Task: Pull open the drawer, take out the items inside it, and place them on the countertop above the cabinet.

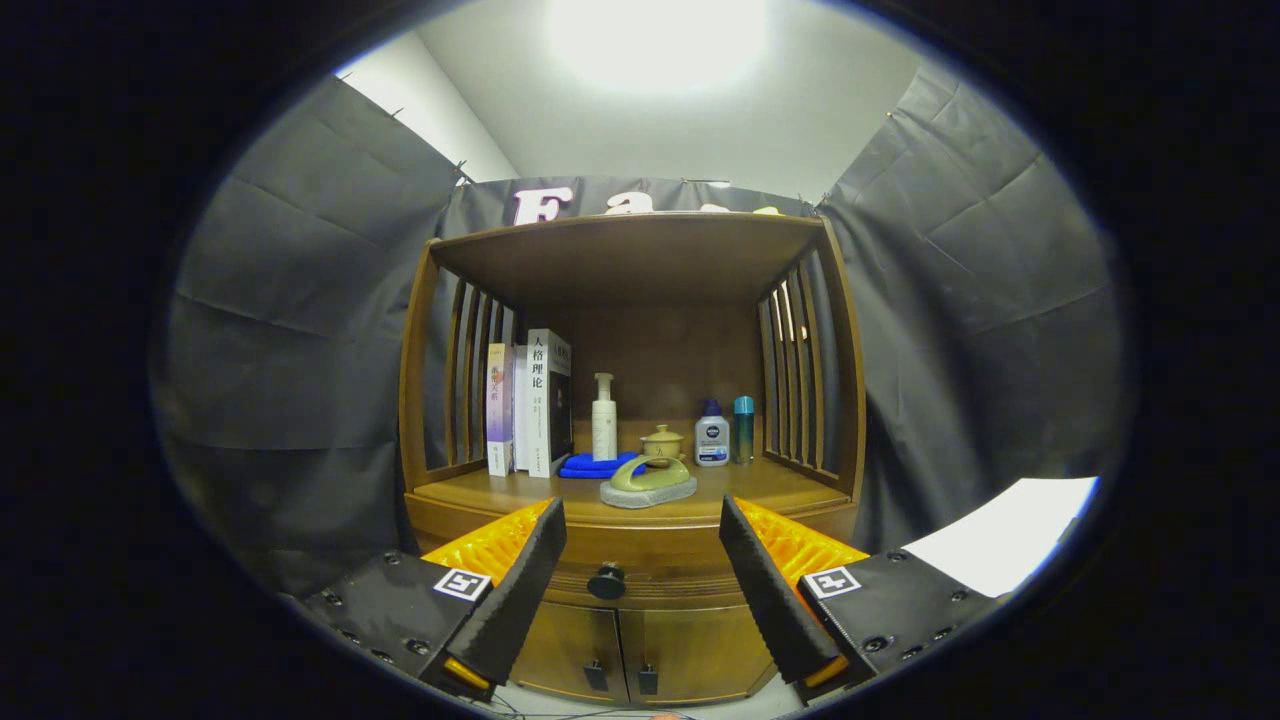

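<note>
- Two fingers of the gripper (640,560) stand spread wide apart, holding nothing.
- One dark drawer knob (606,581) sits between them, just ahead; the drawer (650,560) is shut, its contents hidden.
- Two cabinet doors (640,655) lie below the drawer.
- One countertop (760,480) above carries one green tool on a grey stone (648,482), one blue cloth (597,465), one lidded pot (662,442).
- Three books (530,405) stand upright at one side; three bottles stand further back: one white pump bottle (604,418), one blue-capped (712,434), one teal (744,428).
</note>
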### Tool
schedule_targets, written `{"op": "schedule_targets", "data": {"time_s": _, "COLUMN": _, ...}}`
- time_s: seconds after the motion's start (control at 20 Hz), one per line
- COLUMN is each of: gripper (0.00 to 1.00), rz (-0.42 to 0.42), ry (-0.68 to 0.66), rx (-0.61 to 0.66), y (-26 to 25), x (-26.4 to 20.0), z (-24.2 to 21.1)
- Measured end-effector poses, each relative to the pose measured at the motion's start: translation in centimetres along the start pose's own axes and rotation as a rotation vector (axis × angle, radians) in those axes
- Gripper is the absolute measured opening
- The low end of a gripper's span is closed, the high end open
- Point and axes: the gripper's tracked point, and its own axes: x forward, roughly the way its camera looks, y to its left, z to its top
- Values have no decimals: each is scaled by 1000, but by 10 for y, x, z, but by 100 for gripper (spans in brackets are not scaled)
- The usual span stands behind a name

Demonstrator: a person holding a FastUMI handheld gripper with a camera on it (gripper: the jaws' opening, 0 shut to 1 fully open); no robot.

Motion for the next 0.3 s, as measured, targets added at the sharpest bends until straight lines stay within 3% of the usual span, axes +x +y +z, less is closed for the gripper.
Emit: {"op": "schedule_targets", "data": {"time_s": 0.3, "gripper": 98, "rz": 1, "ry": -2, "rx": -1, "y": 5, "x": 2, "z": -2}}
